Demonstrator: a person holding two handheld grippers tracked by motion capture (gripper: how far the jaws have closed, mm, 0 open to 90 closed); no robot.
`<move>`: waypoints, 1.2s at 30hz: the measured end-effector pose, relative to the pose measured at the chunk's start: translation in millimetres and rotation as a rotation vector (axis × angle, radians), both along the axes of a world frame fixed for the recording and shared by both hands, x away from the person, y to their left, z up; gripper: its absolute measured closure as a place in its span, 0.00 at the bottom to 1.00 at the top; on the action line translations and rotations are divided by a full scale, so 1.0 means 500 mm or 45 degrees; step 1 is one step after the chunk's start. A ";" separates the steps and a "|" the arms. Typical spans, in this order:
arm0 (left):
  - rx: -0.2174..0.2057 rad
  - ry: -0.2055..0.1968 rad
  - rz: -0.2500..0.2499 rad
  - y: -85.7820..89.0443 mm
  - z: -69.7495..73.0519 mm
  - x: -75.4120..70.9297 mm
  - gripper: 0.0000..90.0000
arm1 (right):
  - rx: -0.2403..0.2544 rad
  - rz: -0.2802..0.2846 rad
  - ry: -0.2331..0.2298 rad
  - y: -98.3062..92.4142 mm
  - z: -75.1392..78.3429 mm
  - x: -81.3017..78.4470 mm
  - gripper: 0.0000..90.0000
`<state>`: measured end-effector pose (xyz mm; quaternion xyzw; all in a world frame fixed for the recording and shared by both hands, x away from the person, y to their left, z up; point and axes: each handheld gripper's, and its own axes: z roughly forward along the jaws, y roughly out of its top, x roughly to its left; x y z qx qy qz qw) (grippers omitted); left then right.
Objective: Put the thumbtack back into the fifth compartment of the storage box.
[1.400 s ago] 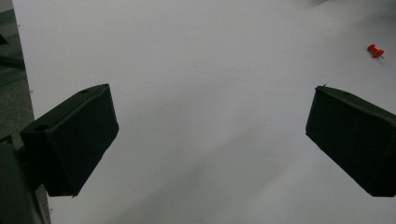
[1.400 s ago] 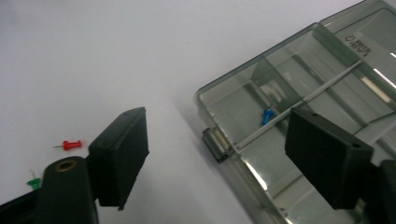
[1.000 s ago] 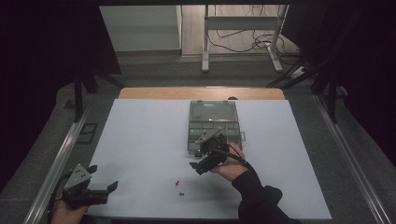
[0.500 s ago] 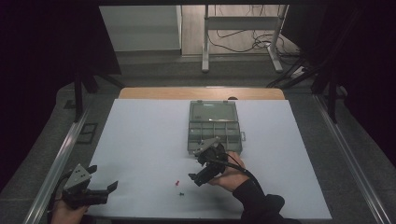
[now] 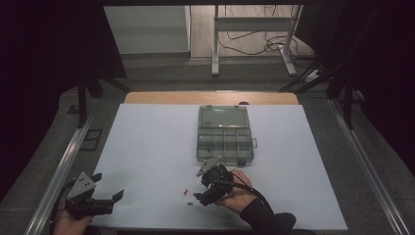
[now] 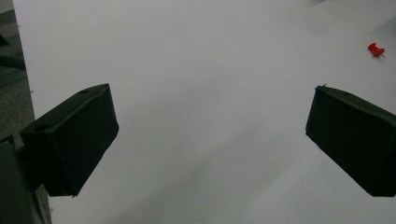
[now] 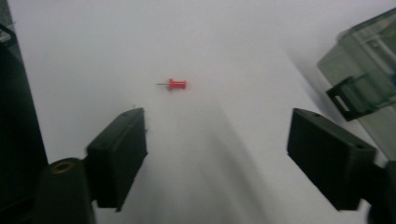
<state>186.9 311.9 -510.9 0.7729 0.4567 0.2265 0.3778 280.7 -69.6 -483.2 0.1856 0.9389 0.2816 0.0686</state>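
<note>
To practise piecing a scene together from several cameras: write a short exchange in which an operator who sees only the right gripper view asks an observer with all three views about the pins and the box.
Operator: I see one red pin lying ahead of my jaws. Is it the only one?
Observer: No. In the high view a green pin lies on the white sheet close beside it, on the side nearer the person.
Operator: A corner of the box with a latch is at my edge. Is the box open?
Observer: Yes. Its lid is swung back on the far side, and the rows of compartments are uncovered.
</note>
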 end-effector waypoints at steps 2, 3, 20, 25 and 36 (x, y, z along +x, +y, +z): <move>-0.003 0.000 0.001 0.000 0.000 0.000 0.03 | 0.001 0.015 0.010 0.003 -0.004 -0.004 0.33; -0.003 0.000 0.001 0.000 0.000 0.000 0.03 | 0.004 0.023 0.018 0.005 -0.005 -0.006 0.36; -0.001 0.003 0.000 -0.001 0.000 0.000 0.03 | -0.021 0.222 0.133 0.058 -0.045 -0.023 0.81; 0.000 0.003 -0.001 -0.001 0.000 0.000 0.03 | -0.040 0.247 0.129 0.071 -0.058 -0.026 0.85; 0.004 0.002 -0.004 -0.002 0.000 -0.001 0.03 | -0.058 0.258 0.111 0.076 -0.064 -0.028 0.92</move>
